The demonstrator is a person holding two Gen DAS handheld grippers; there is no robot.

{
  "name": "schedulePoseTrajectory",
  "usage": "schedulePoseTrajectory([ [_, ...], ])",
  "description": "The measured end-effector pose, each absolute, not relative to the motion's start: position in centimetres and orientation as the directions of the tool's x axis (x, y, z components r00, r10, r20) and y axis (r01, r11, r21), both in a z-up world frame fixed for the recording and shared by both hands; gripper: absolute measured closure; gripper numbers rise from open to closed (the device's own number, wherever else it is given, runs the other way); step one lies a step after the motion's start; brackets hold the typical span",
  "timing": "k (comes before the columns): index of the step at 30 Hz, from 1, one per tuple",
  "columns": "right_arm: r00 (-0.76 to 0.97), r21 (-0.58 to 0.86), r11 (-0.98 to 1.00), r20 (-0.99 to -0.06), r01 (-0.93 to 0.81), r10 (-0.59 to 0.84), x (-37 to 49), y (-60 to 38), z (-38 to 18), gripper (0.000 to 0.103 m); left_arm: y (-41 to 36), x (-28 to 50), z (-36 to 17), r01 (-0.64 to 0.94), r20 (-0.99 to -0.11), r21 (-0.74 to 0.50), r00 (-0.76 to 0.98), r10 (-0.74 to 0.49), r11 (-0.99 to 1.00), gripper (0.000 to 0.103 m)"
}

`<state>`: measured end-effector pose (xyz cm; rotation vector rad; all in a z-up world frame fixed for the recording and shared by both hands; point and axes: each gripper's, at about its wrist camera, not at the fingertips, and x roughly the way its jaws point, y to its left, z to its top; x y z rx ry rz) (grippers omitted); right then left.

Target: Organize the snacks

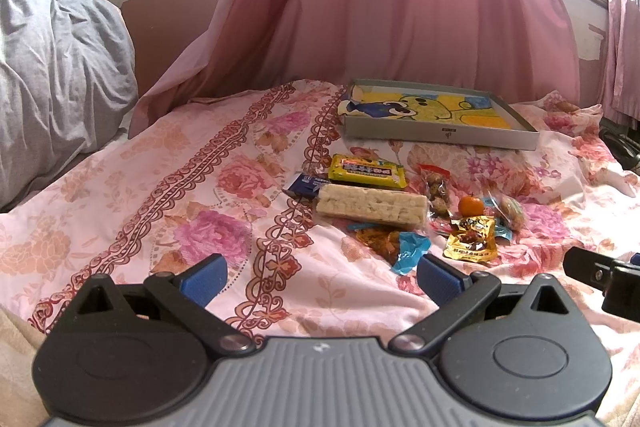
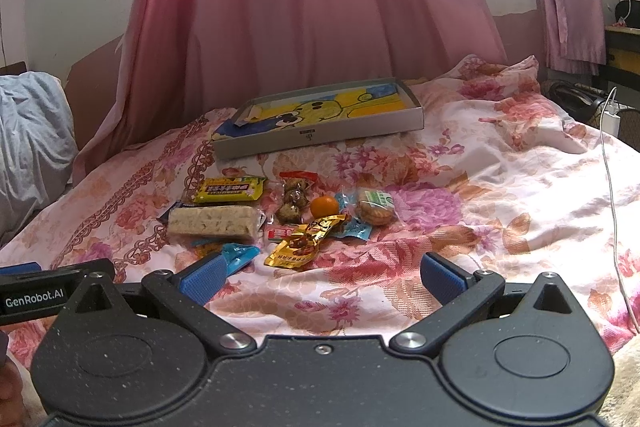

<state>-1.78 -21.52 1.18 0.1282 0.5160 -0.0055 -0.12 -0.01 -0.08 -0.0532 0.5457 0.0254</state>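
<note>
A heap of snacks lies on a bed covered with a floral bedspread (image 1: 224, 179), and both tools hang low over the near part of it, well short of the pile. The left tool (image 1: 320, 277) has its blue pads spread wide apart with nothing between them. The right tool (image 2: 322, 277) is likewise spread wide and empty; in the right wrist view its left pad overlaps a blue wrapper (image 2: 238, 255), but I cannot tell whether they touch.

The snacks sit together near the middle of the bed. A long pale rice bar (image 1: 372, 207) in clear wrap lies at the left of the group, with a yellow packet (image 1: 366, 171) just behind it and a dark blue packet (image 1: 302, 183) poking out at its far left end. To the right of the bar lies a clear bag of brown round snacks (image 1: 436, 189), then a small orange (image 1: 471, 206), then a wrapped round biscuit (image 1: 511, 211). In front of the orange lies a gold foil pouch (image 1: 472, 239), touching the small wrappers around it. An orange-brown wrapper (image 1: 378, 239) rests beside the blue wrapper at the near edge of the heap.

Behind the pile, apart from it, a shallow grey box (image 1: 436, 137) lies flat, lined with a yellow and blue cartoon picture and holding no snacks. Pink curtains (image 1: 380, 7) hang behind the bed, and a grey pillow (image 1: 56, 67) sits at the left.
</note>
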Motion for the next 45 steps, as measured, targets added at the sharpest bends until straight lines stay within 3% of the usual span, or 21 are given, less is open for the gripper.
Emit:
schedulePoseTrajectory([
  [23, 0.869, 0.132, 0.991, -0.493, 0.035, 0.036, -1.9, -21.5, 1.3, 0.0, -0.2, 0.3, -0.4, -0.048, -0.542, -0.046, 0.84, 0.015, 0.998, 0.0],
  [35, 0.841, 0.154, 0.987, -0.54, 0.052, 0.04, -0.9, -22.2, 1.1, 0.001, -0.4, 1.9, -0.9, -0.026, -0.61, -0.049, 0.793, -0.009, 0.998, 0.0],
  [45, 0.844, 0.142, 0.99, -0.531, 0.002, 0.075, 1.8, -23.8, 1.1, 0.001, -1.7, 5.9, -1.2, 0.096, -0.638, 0.025, 0.768, -0.058, 0.995, 0.0],
])
